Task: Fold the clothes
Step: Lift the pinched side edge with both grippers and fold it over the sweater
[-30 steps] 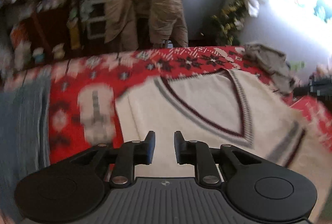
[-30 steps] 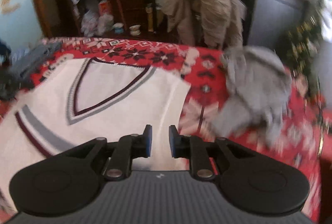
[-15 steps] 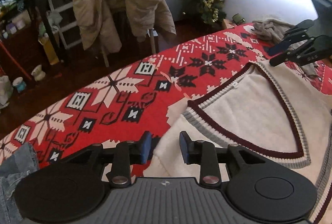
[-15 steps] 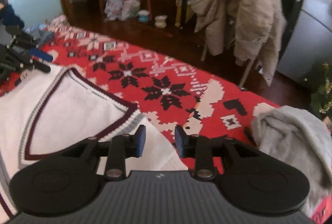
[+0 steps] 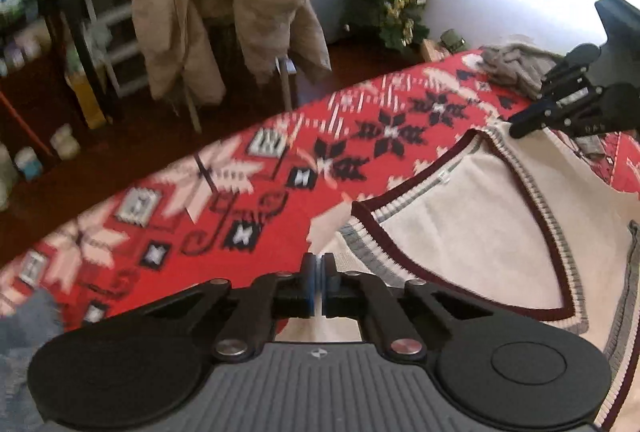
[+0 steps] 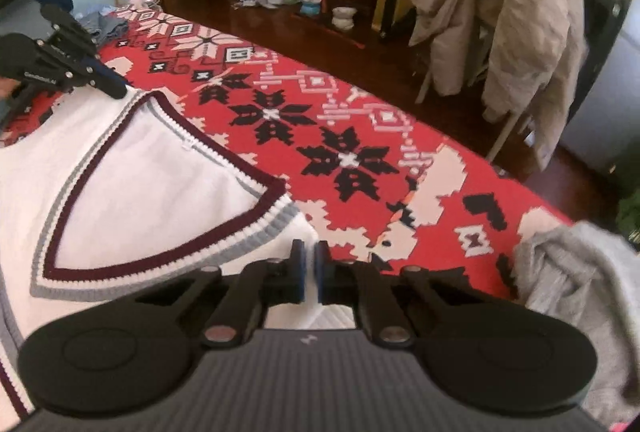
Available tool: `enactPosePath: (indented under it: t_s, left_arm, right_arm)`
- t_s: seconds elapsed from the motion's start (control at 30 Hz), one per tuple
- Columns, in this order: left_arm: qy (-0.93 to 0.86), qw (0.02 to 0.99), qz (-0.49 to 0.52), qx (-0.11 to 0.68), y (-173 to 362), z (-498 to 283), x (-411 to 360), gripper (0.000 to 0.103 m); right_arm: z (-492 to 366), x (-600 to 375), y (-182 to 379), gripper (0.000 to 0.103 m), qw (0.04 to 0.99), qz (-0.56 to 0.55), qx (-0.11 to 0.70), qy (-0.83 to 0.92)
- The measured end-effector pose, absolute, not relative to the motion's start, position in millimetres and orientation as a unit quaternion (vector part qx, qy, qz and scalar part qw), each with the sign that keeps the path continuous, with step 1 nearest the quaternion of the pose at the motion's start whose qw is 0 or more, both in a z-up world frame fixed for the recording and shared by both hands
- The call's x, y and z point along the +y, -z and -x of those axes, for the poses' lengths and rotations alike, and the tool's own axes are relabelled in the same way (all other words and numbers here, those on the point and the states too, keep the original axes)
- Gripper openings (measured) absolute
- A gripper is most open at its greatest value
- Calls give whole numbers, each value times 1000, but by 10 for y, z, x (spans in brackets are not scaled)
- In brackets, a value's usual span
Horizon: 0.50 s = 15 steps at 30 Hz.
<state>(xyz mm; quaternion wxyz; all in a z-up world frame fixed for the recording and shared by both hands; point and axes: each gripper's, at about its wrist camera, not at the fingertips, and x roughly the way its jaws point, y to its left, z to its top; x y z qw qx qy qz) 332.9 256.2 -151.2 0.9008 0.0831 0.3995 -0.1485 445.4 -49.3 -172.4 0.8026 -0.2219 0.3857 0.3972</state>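
A white V-neck sweater vest (image 6: 132, 176) lay flat on the red patterned blanket (image 6: 360, 136). The left tongs (image 5: 319, 286) were pinched narrow on one shoulder corner, and the right tongs (image 6: 309, 270) were pinched narrow on the other. A grey garment (image 6: 576, 280) lay beside it.

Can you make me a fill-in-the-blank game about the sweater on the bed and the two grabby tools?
1. The white sweater has a neck shaped like the letter ____.
2. The blanket under the sweater is mostly ____.
3. The left tool and the right tool each pinch one ____ of the sweater.
4. The tan coat hangs over a ____.

Missing words: V; red; shoulder; chair
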Motion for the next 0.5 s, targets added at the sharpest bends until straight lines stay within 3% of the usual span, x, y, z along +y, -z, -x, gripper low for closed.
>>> enactPosePath:
  t_s: [0.2, 0.5]
  left_arm:
    - [133, 931, -94, 326, 917, -2747, 2507, 3]
    - [162, 945, -139, 249, 347, -1252, 2167, 3]
  right_arm:
    - [-3981, -644, 1156, 4, 840, 209, 324, -382]
    - [-2459, -1034, 302, 2, 862, 240, 233, -380]
